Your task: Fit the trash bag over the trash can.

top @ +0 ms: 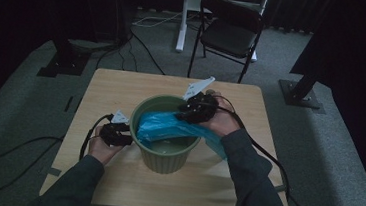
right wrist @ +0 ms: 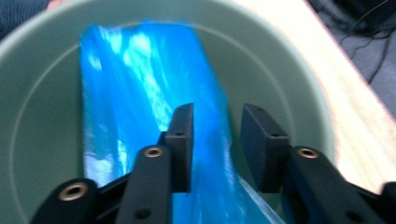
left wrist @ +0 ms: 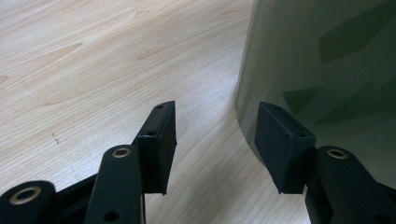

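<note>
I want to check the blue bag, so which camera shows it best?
The right gripper view: the blue bag lies close-up across the inside of the green bucket. The high view shows it smaller, draped over the rim. The left gripper view gives the bucket's outer wall.

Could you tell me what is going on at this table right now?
A person is lining a green bin on the wooden table with a blue plastic bag. The right gripper is over the bin's mouth with its jaws open above the bag, which lies across the opening and hangs over the rim on that side. The left gripper sits low on the table beside the bin's outer wall, jaws open, gripping nothing.
</note>
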